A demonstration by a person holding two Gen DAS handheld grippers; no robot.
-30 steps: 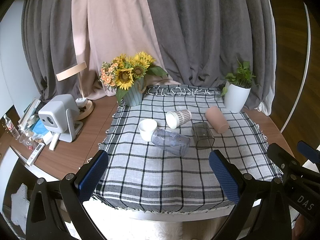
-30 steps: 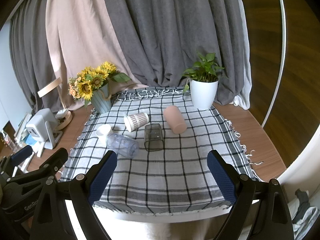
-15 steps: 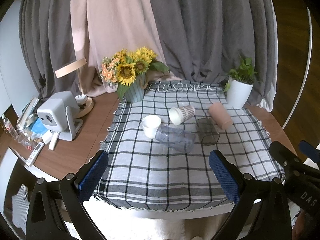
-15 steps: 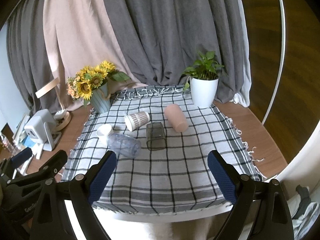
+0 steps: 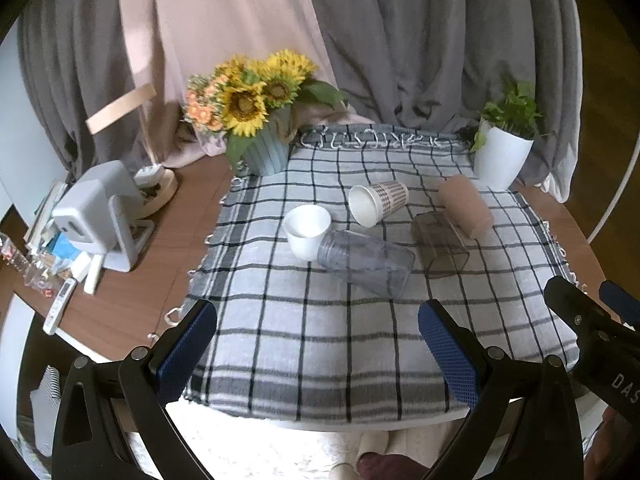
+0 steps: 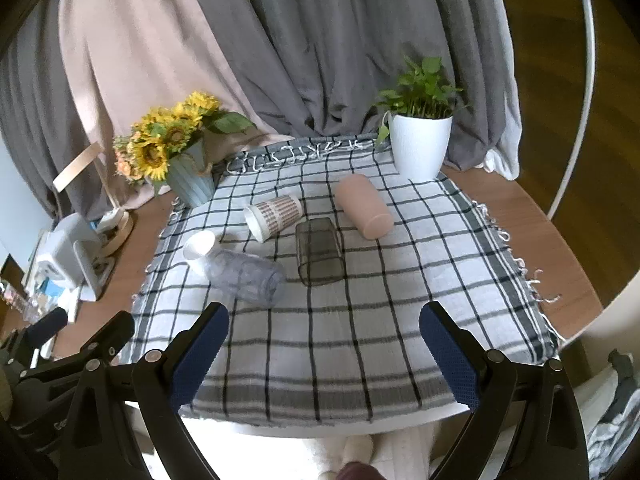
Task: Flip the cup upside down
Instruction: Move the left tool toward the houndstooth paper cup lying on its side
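**Cups on the cloth, none yet gripped**

We find one small white cup (image 5: pixel 307 231) upright near the middle of the checked cloth (image 5: pixel 320 340), touching a clear plastic tumbler (image 5: pixel 366 262) lying on its side. We judge the cup light, rigid and smooth; grip across its wall below the rim. Left gripper (image 5: pixel 318 354) and right gripper (image 6: pixel 324 354) stand wide apart, empty, at the near edge.

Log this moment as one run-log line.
phase: approach | left tool: open, empty | right tool: open, empty | white cup: upright, untouched | other four cups: lying on checked cloth
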